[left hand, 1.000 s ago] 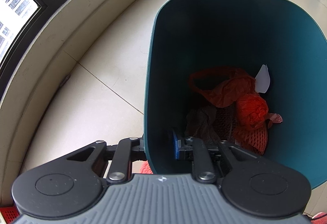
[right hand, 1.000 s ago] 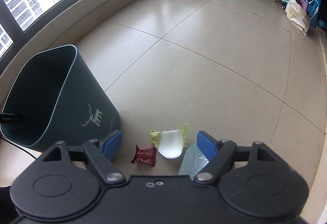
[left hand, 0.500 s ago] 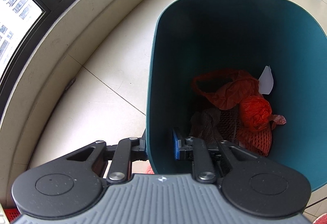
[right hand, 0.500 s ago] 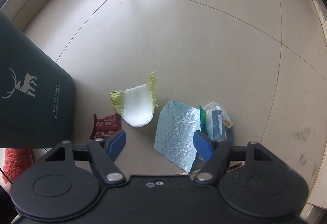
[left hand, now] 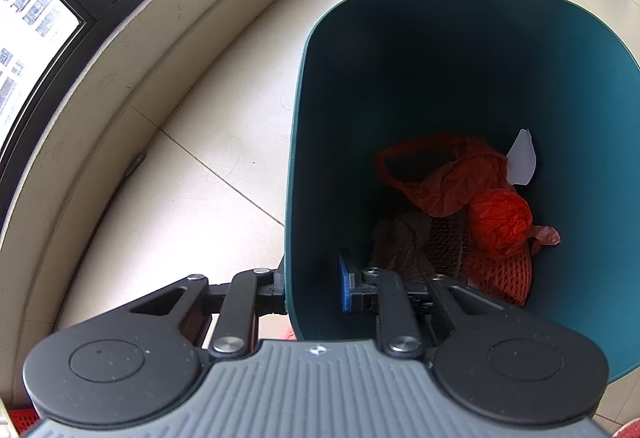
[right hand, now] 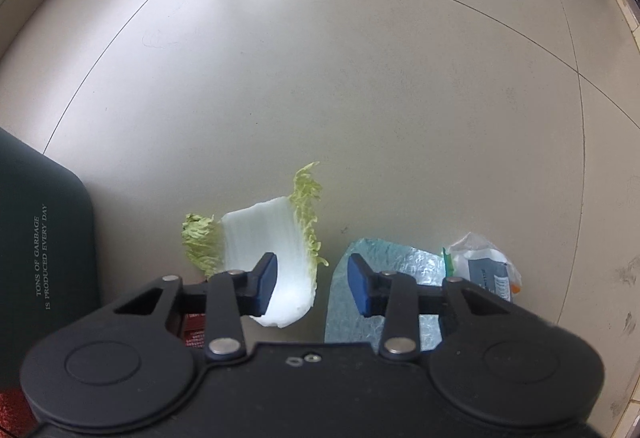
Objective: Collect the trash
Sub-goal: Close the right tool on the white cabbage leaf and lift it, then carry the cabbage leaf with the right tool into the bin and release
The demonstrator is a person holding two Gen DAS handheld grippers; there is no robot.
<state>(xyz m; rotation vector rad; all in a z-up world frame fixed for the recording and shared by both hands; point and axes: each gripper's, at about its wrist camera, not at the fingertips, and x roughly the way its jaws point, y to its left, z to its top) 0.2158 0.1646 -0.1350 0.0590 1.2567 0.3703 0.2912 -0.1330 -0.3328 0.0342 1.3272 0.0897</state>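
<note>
Left wrist view shows the left gripper (left hand: 312, 288) pinching the wall of the green bin (left hand: 460, 58), with 1 finger outside and 1 blue pad (left hand: 344, 286) inside, so the tongs are clamped on the bin wall. I think it holds the bin tipped toward the trash so things can go in easily. Deep in the bin, at about 4 o'clock in this view, lie a red plastic bag (left hand: 452, 178), a red net (left hand: 504, 270) and a white scrap (left hand: 522, 162). In the right wrist view, the right gripper (right hand: 312, 284) hangs low over the floor (right hand: 320, 58) with its 2 fingers apart and nothing between them. The cabbage leaf (right hand: 276, 250) lies right under the left finger, at about 11 o'clock from the gap. A shiny blue wrapper (right hand: 400, 262) lies under the right finger at 1 o'clock, and a small white packet (right hand: 484, 266) sits at 3 o'clock, touching or very near the wrapper. A dark red wrapper (right hand: 194, 330) peeks out at 8 o'clock, beside the bin's side (right hand: 44, 250). The fingers look ready to grab the leaf, which seems soft and bendy
</note>
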